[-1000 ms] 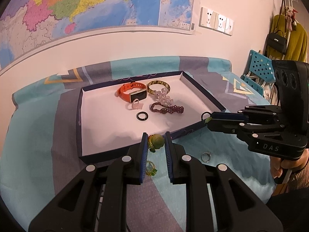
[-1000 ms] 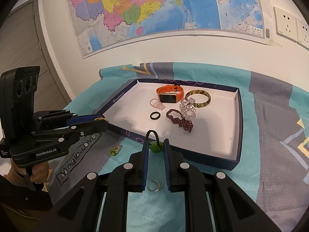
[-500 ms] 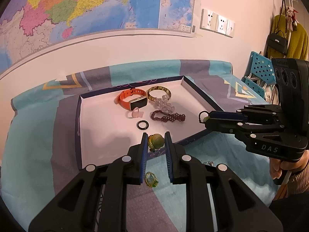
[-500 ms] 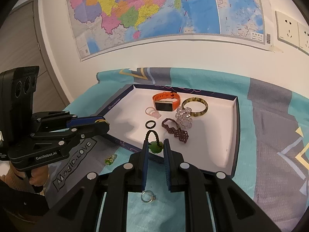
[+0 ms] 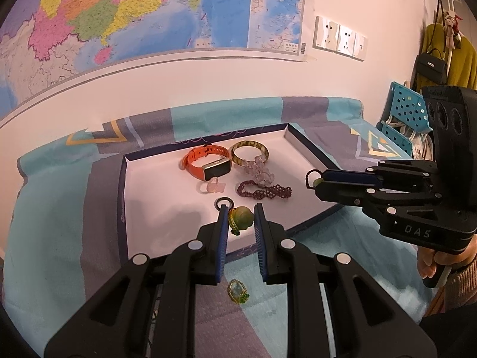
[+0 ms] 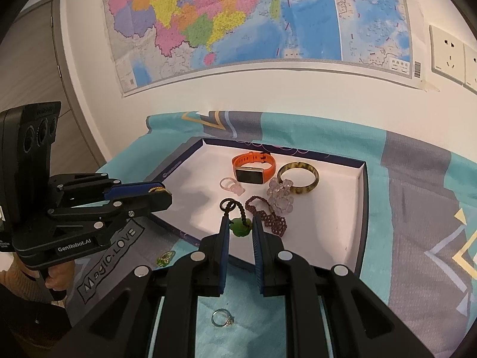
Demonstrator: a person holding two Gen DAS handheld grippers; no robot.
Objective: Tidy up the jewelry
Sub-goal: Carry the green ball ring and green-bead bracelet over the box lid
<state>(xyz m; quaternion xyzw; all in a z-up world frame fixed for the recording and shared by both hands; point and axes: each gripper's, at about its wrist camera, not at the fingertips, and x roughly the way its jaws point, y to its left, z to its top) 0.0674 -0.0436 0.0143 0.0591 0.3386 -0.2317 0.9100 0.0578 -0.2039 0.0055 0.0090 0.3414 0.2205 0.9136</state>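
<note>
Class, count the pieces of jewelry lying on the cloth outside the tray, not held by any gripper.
2. A green-stone ring lies under the left gripper, and a silver ring under the right gripper. Gripper bodies may hide more.

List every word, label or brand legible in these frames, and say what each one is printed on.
"DAS": side of the right gripper.
"GenRobot.AI": side of the left gripper.
"Magic.LOVE": grey panel of the tablecloth.
Wall map: place names and legend too small to read.
Tray: print on its dark rim too small to read.
Small white label at the left gripper's far edge: blurred.
</note>
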